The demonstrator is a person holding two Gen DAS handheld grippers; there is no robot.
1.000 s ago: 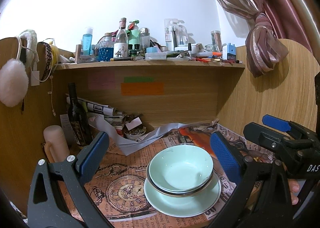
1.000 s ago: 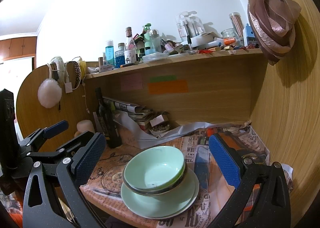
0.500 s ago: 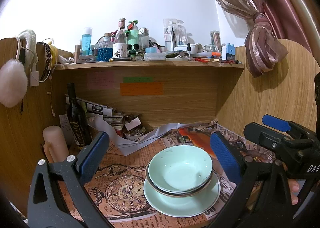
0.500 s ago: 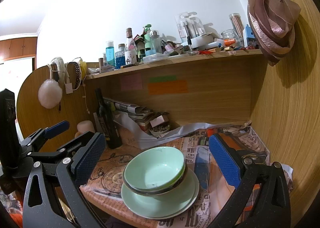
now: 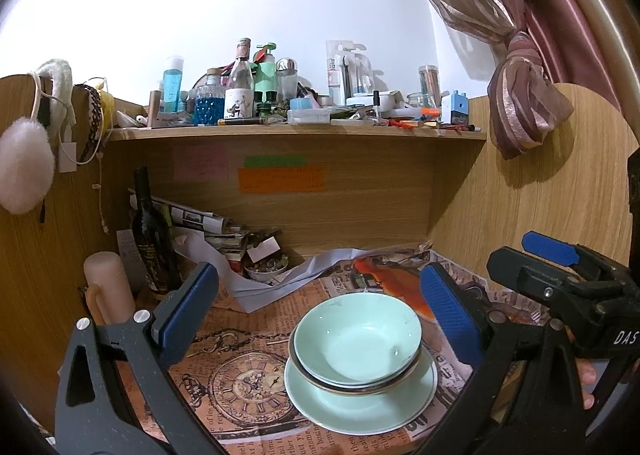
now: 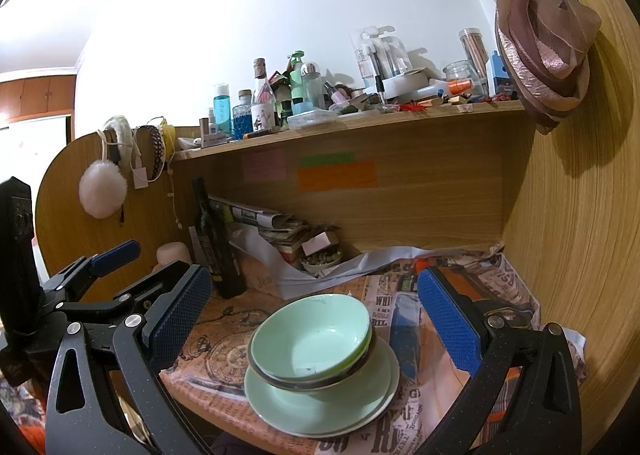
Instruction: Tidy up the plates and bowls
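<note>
Right now both grippers hang above the front edge of the bench (image 5: 248, 339), fingers spread wide, nothing between them. Left gripper (image 5: 320, 309) frames the dish stack w/ its blue-padded fingers (image 5: 186, 307) on either side but well clear of it; right gripper (image 6: 314, 313) does the same from further right, its fingers (image 6: 448, 325) apart and not touching the dishes.

Stack sits near the front edge of the bench, roughly mid-width: a pale green plate (image 5: 362, 409) at the bottom, flat on the newspaper-print cover (image 5: 236, 383), just right of the printed clock face. On the plate, nested bowls: top pale green bowl (image 5: 356, 339) upright inside a dark-rimmed bowl (image 5: 316, 375) of which only the rim band shows. From the right wrist view the top bowl (image 6: 310, 337) sits slightly tilted in the lower one, and the plate (image 6: 320, 403) reaches close to the front edge. Can't tell if there are more than two bowls.

Back-left corner of the bench: dark wine bottle (image 5: 150, 239) upright, a cream cylinder (image 5: 108, 287) beside it nearer the front, then a heap of folded newspapers (image 5: 200, 221) and a small dish of bits (image 5: 266, 269) toward the back wall. Crumpled white paper (image 5: 280, 279) trails along the back edge.

Shelf (image 5: 296, 131) above is crowded w/ bottles, jars, pens. Pink, green and orange sticky notes (image 5: 280, 179) are on the back panel under it. White pompom (image 5: 24, 165) hangs on the left side panel; a tied pink curtain (image 5: 524, 95) drapes over the right one. Part of a hand (image 5: 586, 375) shows behind the right gripper's frame in the left wrist view.
</note>
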